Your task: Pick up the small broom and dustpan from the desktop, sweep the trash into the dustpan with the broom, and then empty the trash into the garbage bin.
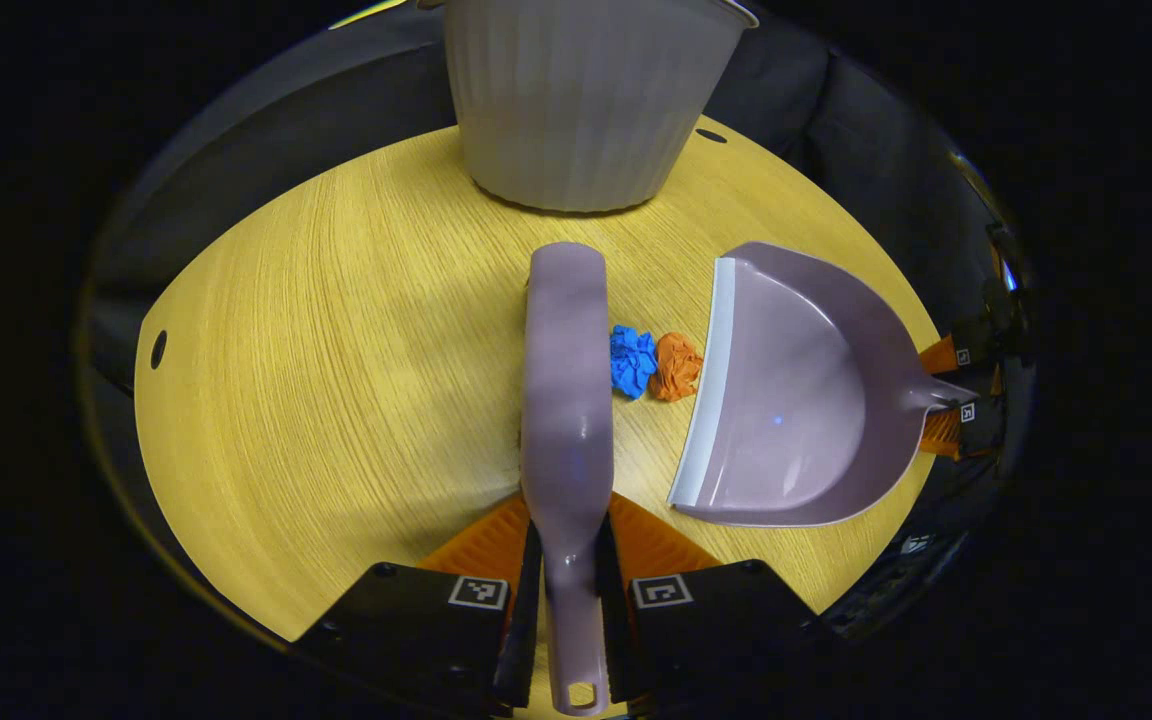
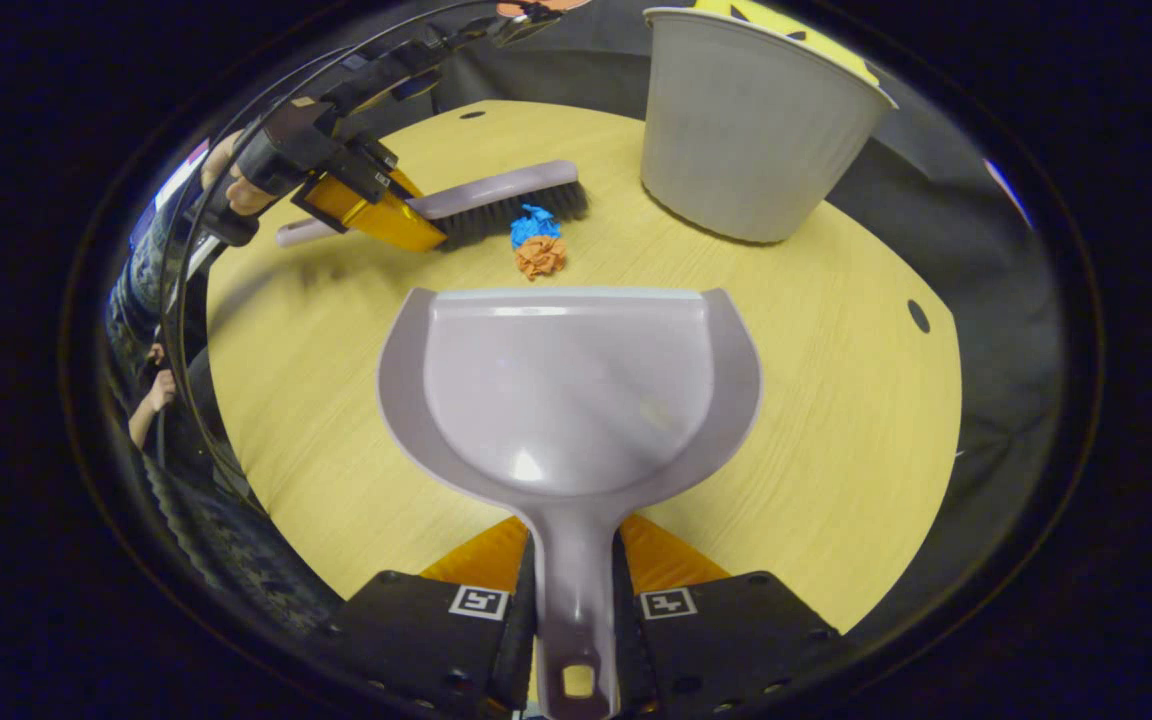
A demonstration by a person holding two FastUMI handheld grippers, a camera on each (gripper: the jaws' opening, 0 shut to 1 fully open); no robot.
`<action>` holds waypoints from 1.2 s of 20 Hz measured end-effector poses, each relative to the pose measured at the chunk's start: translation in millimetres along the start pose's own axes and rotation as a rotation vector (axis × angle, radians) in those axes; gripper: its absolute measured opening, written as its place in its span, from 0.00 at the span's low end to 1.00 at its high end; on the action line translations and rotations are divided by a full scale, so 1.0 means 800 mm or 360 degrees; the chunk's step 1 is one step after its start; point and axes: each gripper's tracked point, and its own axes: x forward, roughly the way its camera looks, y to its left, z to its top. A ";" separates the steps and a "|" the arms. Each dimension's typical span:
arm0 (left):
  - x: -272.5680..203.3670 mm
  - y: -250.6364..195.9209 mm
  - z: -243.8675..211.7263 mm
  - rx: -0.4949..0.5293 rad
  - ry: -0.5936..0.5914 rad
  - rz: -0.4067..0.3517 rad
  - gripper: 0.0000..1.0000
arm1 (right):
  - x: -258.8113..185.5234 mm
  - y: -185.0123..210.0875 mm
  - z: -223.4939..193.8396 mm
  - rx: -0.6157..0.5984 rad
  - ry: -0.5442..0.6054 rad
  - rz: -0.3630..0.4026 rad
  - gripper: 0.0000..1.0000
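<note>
Both fingers of your left gripper [image 1: 568,590] pinch the handle of the small mauve plastic broom [image 1: 566,400], whose bristles rest on the round yellow wooden desktop [image 1: 336,380] just beside the blue crumpled scrap [image 1: 632,360]. Next to that scrap lies the orange crumpled scrap [image 1: 677,366], near the lip of the mauve plastic dustpan [image 2: 566,390]. Your right gripper [image 2: 576,610] clamps the dustpan's handle. Beyond stands the pale ribbed garbage bin [image 2: 746,130].
</note>
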 end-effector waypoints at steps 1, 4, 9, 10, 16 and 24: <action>0.004 0.013 0.003 0.0002 0.0006 -0.0026 0.31 | 0.004 -0.003 0.006 -0.0024 -0.0001 0.0007 0.33; -0.005 -0.024 -0.002 0.0025 0.0023 -0.0093 0.31 | 0.017 0.000 0.027 -0.0038 -0.0033 0.0025 0.33; -0.013 -0.064 0.002 0.0169 0.0028 -0.0117 0.31 | 0.042 0.008 0.045 -0.0054 -0.0027 0.0015 0.33; -0.015 -0.068 0.002 0.0185 0.0025 -0.0114 0.31 | 0.041 0.008 0.043 -0.0050 -0.0026 0.0015 0.33; -0.011 -0.035 -0.005 0.0101 0.0052 -0.0036 0.31 | 0.037 0.007 0.043 -0.0014 -0.0082 0.0010 0.33; -0.035 0.061 -0.050 -0.0199 0.0044 0.0090 0.31 | 0.040 0.006 0.051 0.0088 -0.0268 -0.0056 0.36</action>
